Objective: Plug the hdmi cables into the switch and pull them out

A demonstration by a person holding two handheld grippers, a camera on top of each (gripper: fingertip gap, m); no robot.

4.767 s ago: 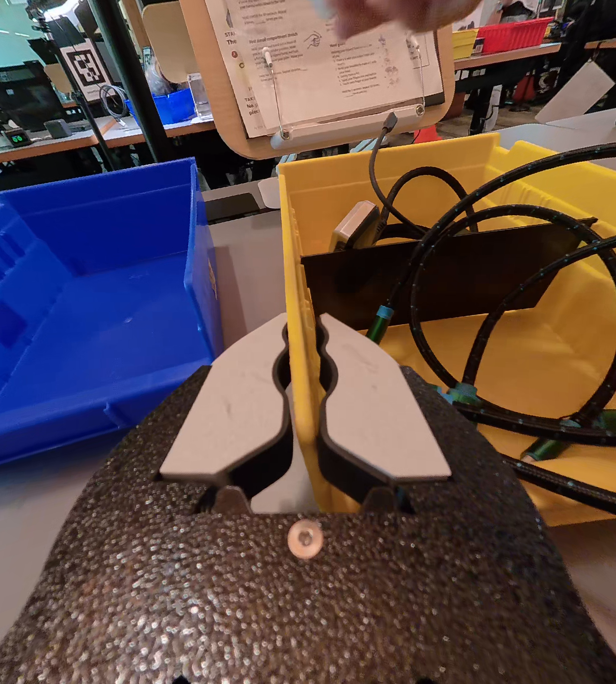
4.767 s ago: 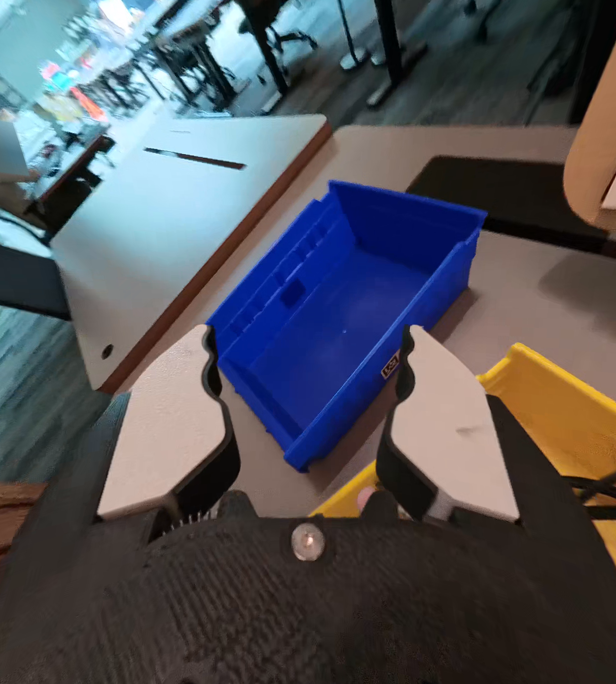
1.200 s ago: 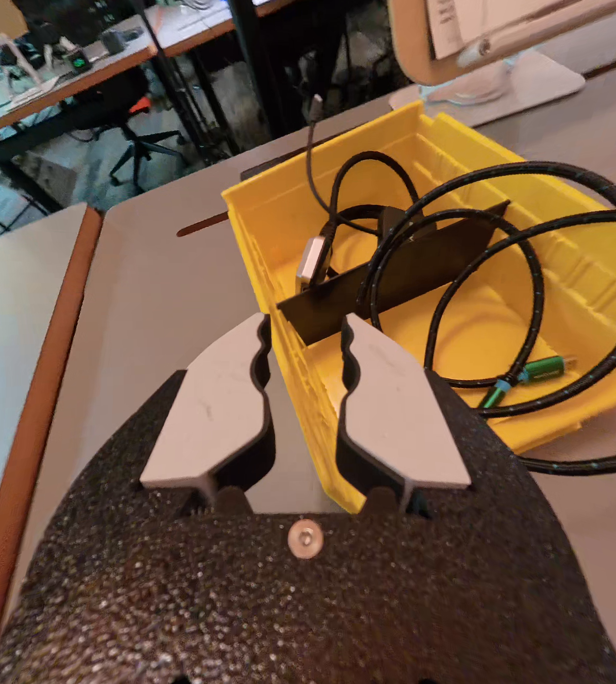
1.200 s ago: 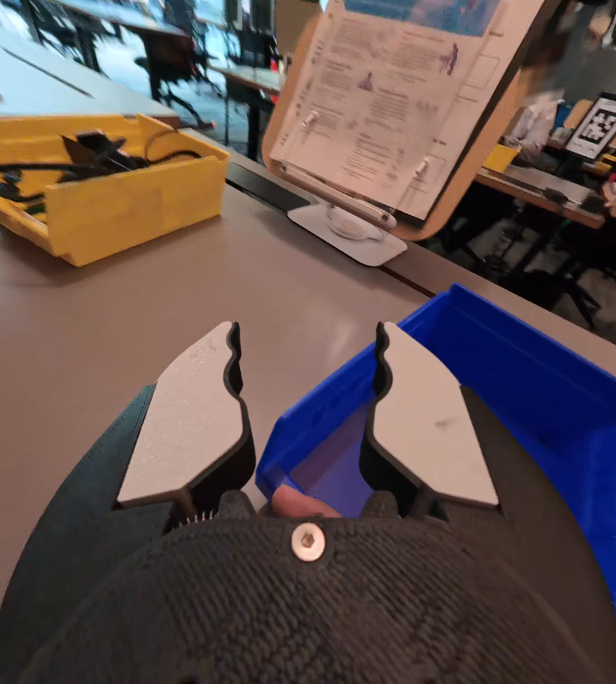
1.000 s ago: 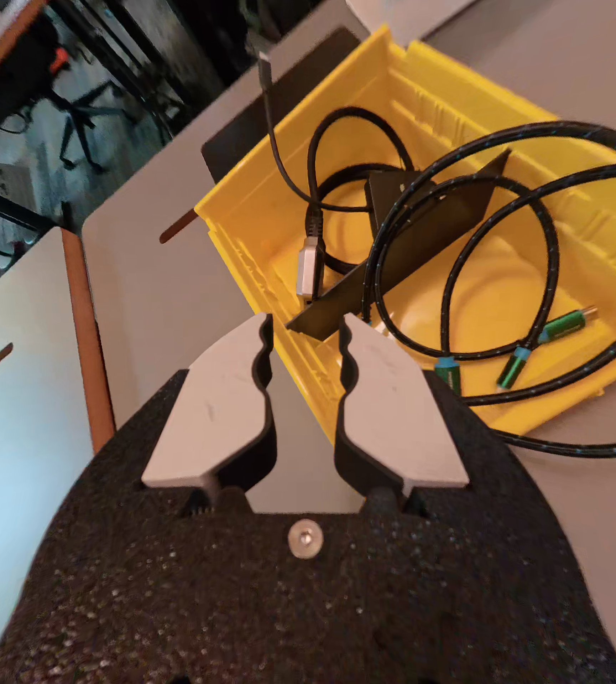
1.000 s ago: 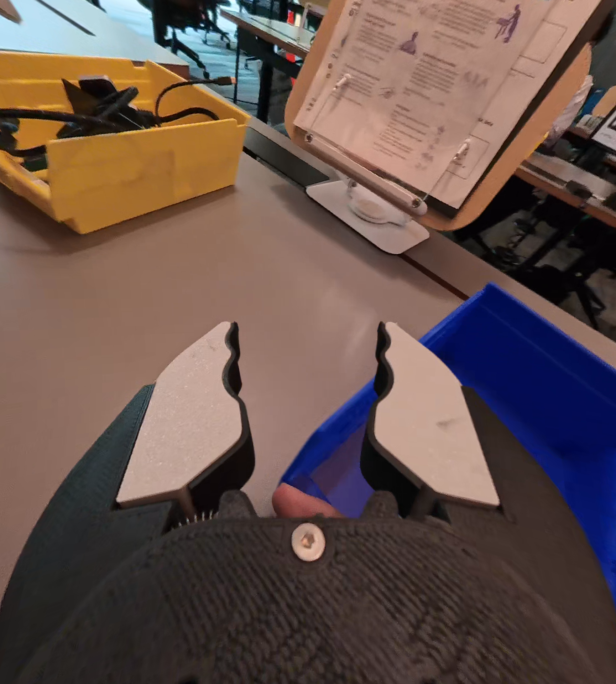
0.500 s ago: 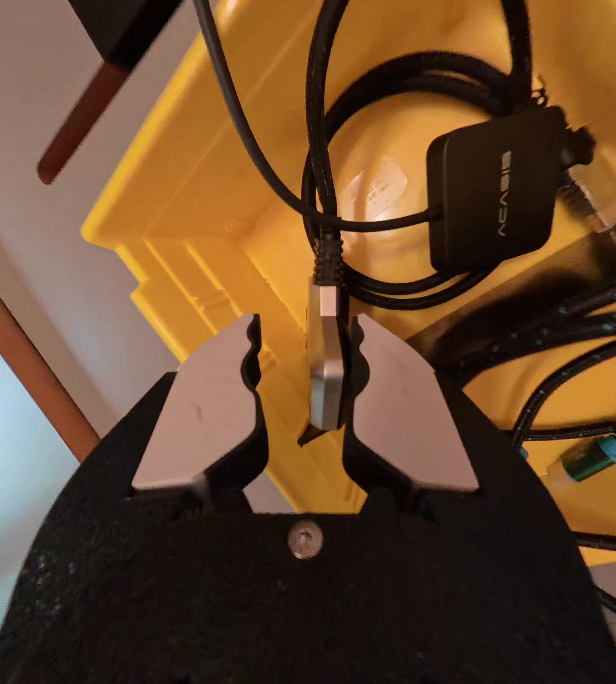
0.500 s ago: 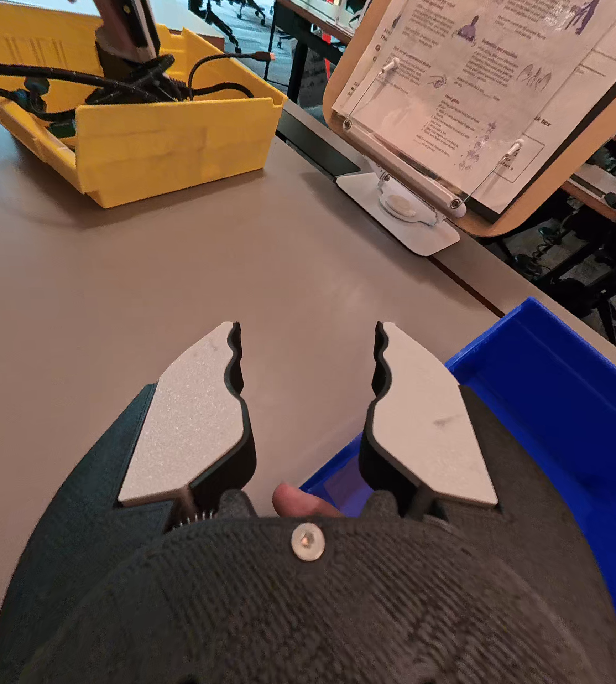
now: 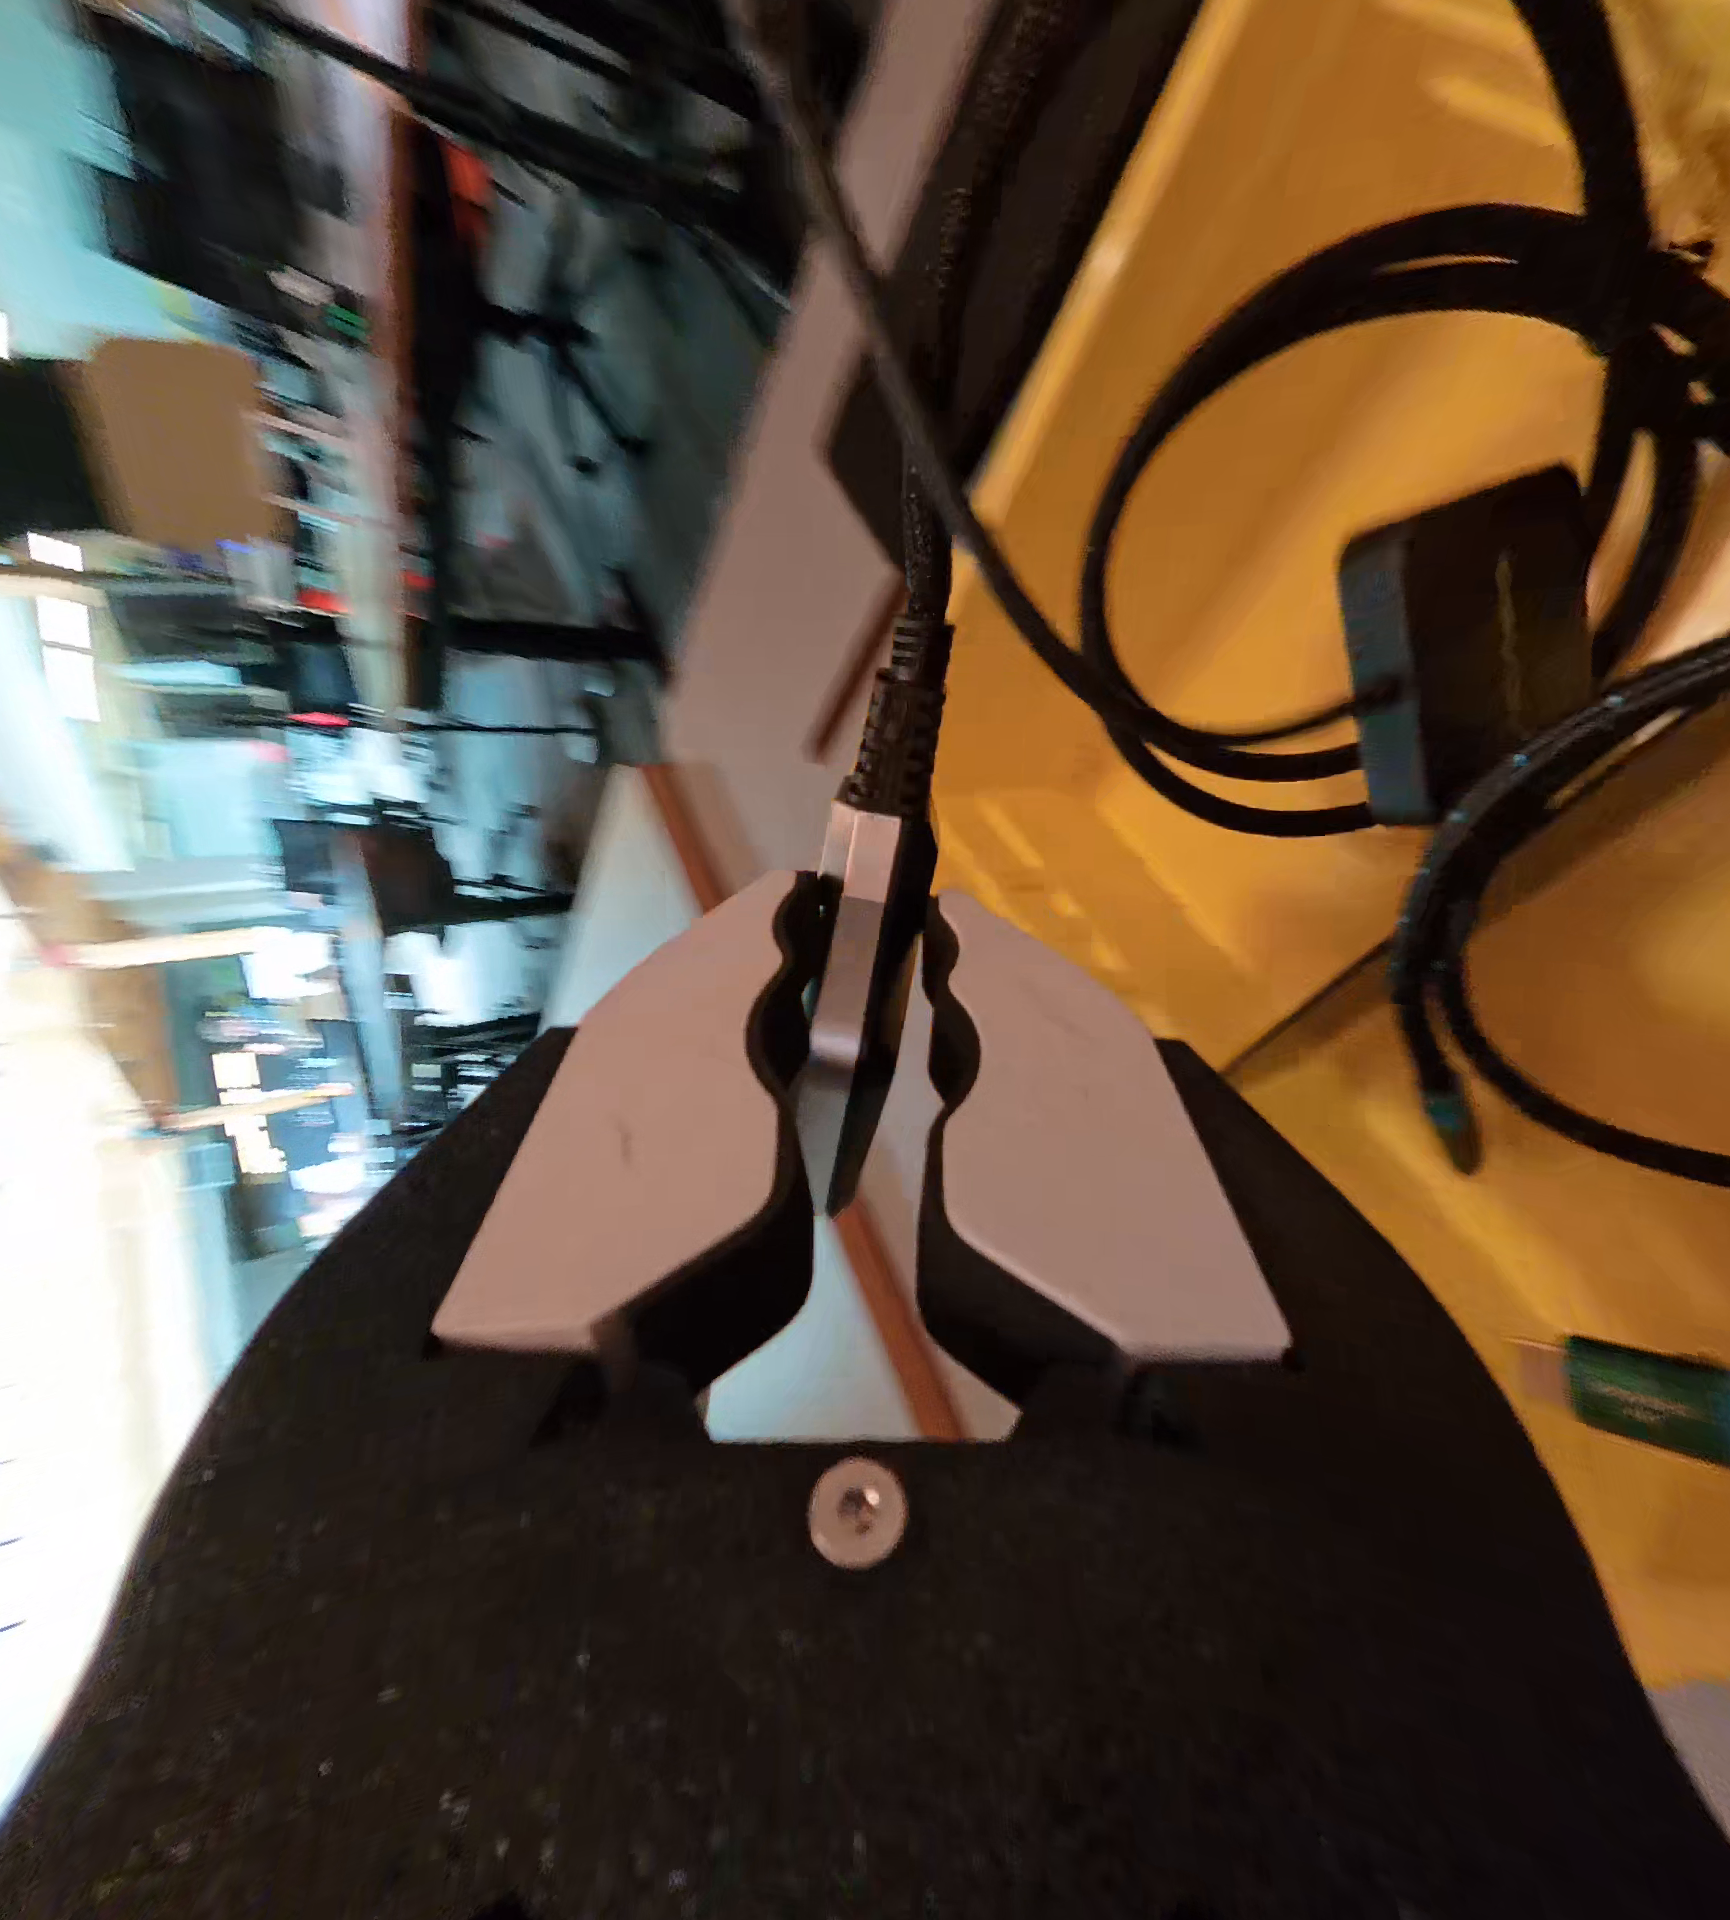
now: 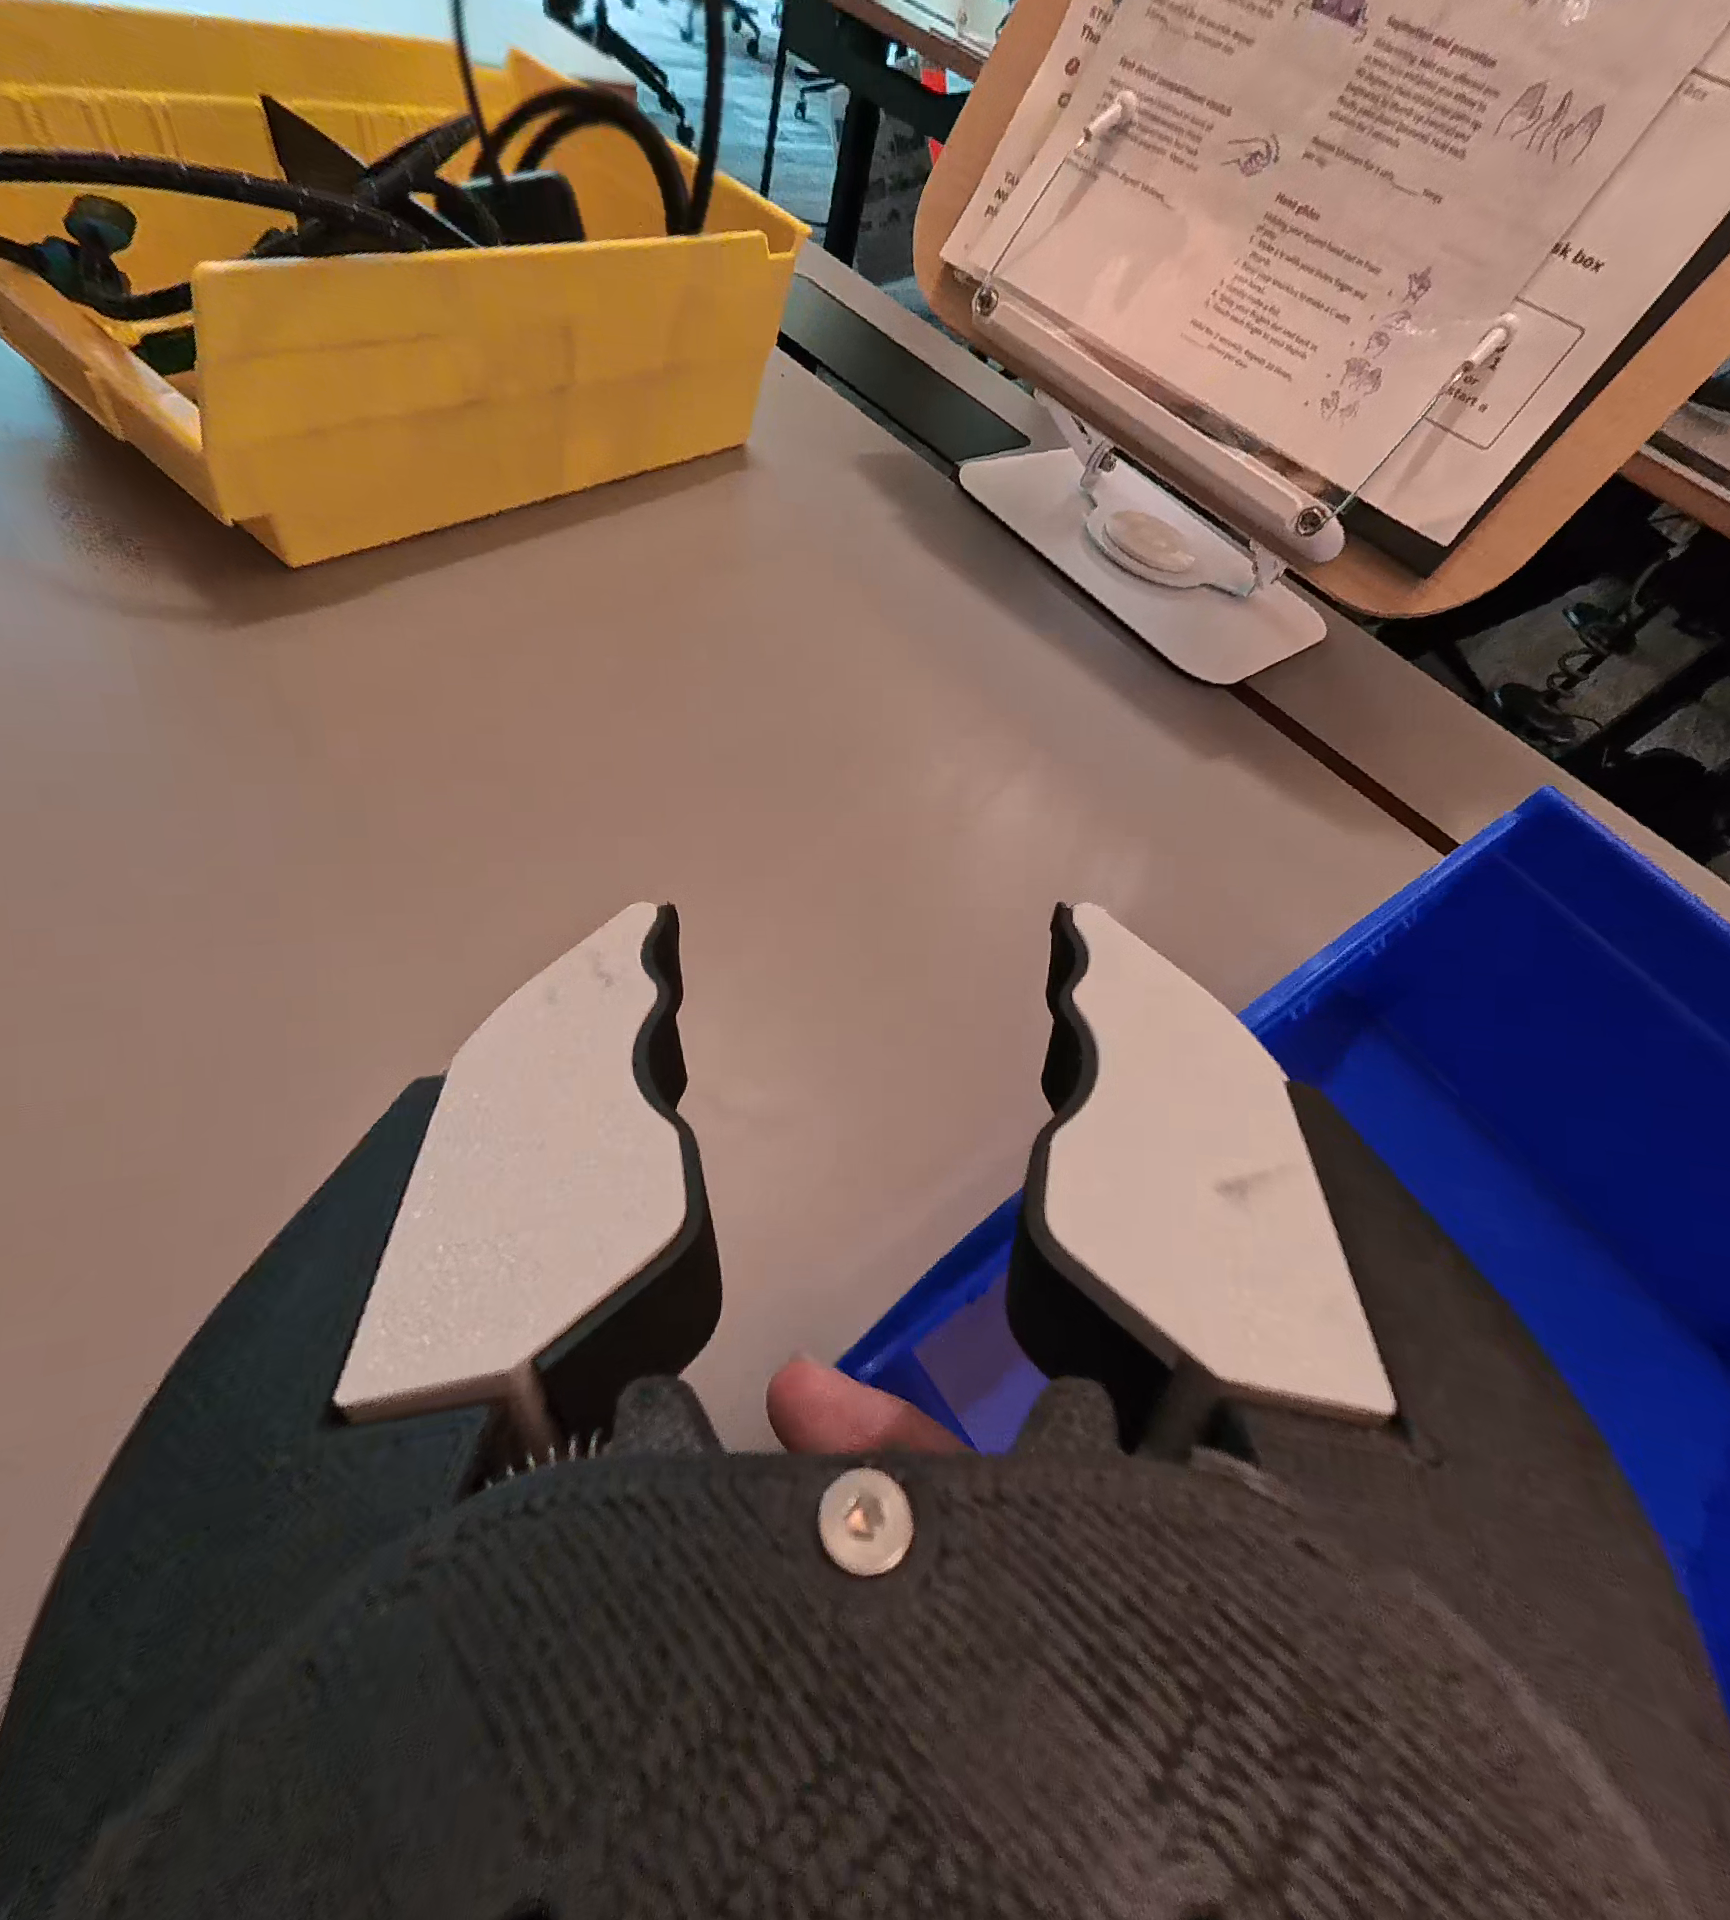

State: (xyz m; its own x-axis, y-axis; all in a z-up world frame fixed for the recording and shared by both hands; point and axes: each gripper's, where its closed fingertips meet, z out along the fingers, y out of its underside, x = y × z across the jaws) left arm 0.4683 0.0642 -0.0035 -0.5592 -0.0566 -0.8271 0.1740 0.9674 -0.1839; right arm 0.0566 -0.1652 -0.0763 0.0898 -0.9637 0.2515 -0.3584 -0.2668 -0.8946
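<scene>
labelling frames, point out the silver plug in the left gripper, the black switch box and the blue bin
silver plug (image 9: 856,977), left wrist view, its metal shell between the fingers
black switch box (image 9: 1453,665), left wrist view, its dark side face
blue bin (image 10: 1526,1049), right wrist view, its inner wall

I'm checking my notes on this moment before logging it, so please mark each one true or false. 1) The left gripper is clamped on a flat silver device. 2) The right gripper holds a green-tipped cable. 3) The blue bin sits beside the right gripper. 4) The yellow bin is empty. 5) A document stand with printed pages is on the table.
1) True: the left gripper has its jaws closed on the flat silver device.
2) False: the right gripper is open and holds nothing.
3) True: the blue bin is just to its right.
4) False: the yellow bin holds black cables and a black box.
5) True: the document stand is on the table.
</scene>
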